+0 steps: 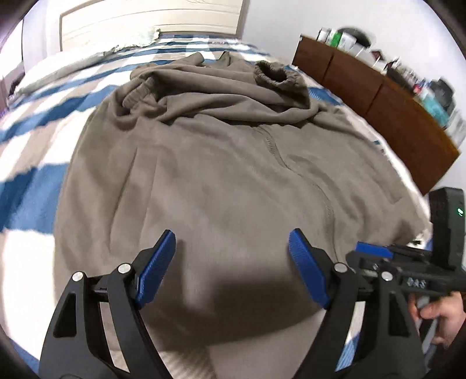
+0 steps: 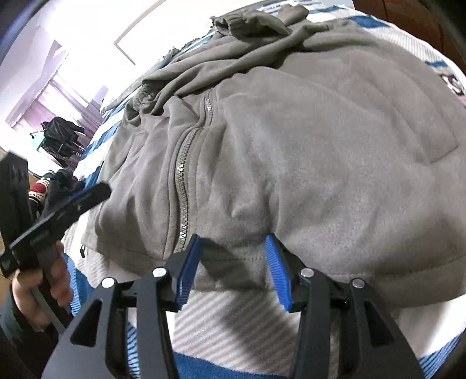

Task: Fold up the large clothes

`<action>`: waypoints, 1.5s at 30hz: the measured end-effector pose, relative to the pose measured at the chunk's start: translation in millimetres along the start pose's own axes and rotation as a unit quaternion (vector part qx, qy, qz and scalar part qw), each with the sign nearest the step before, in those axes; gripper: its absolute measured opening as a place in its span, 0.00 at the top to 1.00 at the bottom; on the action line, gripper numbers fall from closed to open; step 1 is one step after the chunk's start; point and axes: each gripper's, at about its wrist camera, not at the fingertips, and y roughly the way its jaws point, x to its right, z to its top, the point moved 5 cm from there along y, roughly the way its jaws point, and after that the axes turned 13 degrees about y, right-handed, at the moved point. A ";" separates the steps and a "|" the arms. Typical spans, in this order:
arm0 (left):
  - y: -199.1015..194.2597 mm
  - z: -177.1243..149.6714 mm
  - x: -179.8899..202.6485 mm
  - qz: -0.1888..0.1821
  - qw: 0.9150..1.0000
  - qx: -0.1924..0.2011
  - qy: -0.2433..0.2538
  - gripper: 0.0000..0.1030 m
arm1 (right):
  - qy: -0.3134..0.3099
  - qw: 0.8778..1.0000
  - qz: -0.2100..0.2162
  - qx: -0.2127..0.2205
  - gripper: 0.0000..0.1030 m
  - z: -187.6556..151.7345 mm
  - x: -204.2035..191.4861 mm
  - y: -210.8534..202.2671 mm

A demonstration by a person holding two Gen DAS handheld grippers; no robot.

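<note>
A large grey-brown zip-up sweatshirt (image 1: 221,169) lies spread on the bed, its sleeves bunched over the far end. It also shows in the right wrist view (image 2: 320,145), with its zipper (image 2: 182,186) running up the front. My left gripper (image 1: 233,247) is open and empty, just above the garment's near part. My right gripper (image 2: 233,242) is open, its blue pads (image 2: 275,268) at the near hem; the hem cloth lies between the fingers without being pinched. The right gripper also shows in the left wrist view (image 1: 378,256), at the right.
The bed has a blue, white and beige striped cover (image 1: 32,122). A brown wooden cabinet (image 1: 375,96) with bottles on top stands along the right. A white headboard (image 1: 151,20) is at the far end. A dark rack and clothes (image 2: 58,137) stand left of the bed.
</note>
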 end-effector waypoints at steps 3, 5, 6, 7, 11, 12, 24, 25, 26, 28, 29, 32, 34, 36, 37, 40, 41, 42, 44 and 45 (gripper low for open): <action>2.5 -4.9 -0.3 -0.012 1.000 0.006 0.017 0.24 | -0.008 0.999 0.034 0.000 0.30 -1.8 -6.8 -1.4; -0.8 -0.6 1.5 -0.025 0.999 0.017 0.021 0.24 | -0.031 0.999 0.042 0.010 0.22 -3.1 -17.6 -3.9; -4.5 3.0 2.3 -0.034 0.999 0.029 0.023 0.24 | -0.040 0.998 0.042 0.013 0.22 -2.8 -21.0 -4.5; -7.5 4.7 2.7 -0.036 0.998 0.036 0.026 0.24 | -0.044 0.997 0.051 0.021 0.22 -0.7 -25.2 -9.0; -10.0 5.0 -3.1 -0.028 0.998 0.040 0.031 0.28 | -0.038 0.995 0.041 0.087 0.22 28.7 -36.0 -40.8; -8.7 4.5 -5.2 -0.024 0.999 0.036 0.031 0.29 | -0.045 0.993 0.033 0.104 0.22 38.7 -40.5 -46.3; 17.3 -0.4 -11.7 -0.012 1.000 0.000 0.021 0.50 | -0.185 0.960 -0.147 0.150 0.71 231.3 -101.3 37.7; 17.0 0.2 -11.9 -0.012 1.000 0.001 0.022 0.50 | -0.198 0.954 -0.162 0.156 0.71 240.7 -103.6 45.4; 17.6 0.3 -13.0 -0.012 1.000 0.000 0.020 0.50 | -0.209 0.949 -0.176 0.157 0.71 244.7 -105.6 54.0; 20.7 -0.8 -16.2 -0.014 1.000 -0.006 0.012 0.50 | -0.237 0.934 -0.218 0.153 0.71 258.3 -105.9 74.6; 22.3 -2.1 -17.3 -0.015 1.000 -0.009 0.009 0.50 | -0.244 0.929 -0.235 0.146 0.71 265.0 -104.5 84.7; 27.5 -5.1 -17.2 -0.015 1.000 -0.019 0.011 0.50 | -0.221 0.938 -0.240 0.117 0.75 282.8 -94.0 99.0; 27.0 -6.4 -15.8 -0.013 1.000 -0.020 0.015 0.50 | -0.211 0.929 -0.281 0.112 0.91 304.5 -75.8 103.5; 26.8 -6.4 -16.0 -0.015 1.000 -0.019 0.014 0.50 | -0.161 0.935 -0.298 0.108 0.92 326.6 -47.3 96.4; 27.4 -6.6 -16.9 -0.017 1.000 -0.019 0.013 0.50 | -0.131 0.942 -0.288 0.108 0.93 336.0 -33.9 88.8; 30.0 -8.1 -19.0 -0.020 1.000 -0.023 0.007 0.50 | -0.017 0.961 -0.247 0.125 0.92 364.5 18.5 48.4; 30.9 -8.2 -20.4 -0.021 0.999 -0.024 0.005 0.50 | 0.017 0.964 -0.236 0.125 0.92 369.0 36.7 37.5; 31.5 -8.7 -20.8 -0.022 0.999 -0.025 0.005 0.50 | 0.042 0.964 -0.232 0.124 0.89 370.8 50.5 29.8; 32.6 -8.9 -20.6 -0.020 0.999 -0.026 0.008 0.50 | 0.087 0.961 -0.231 0.123 0.89 368.0 78.3 12.3; 32.6 -9.0 -20.8 -0.019 0.999 -0.026 0.009 0.50 | 0.097 0.954 -0.248 0.134 0.89 365.0 87.5 0.9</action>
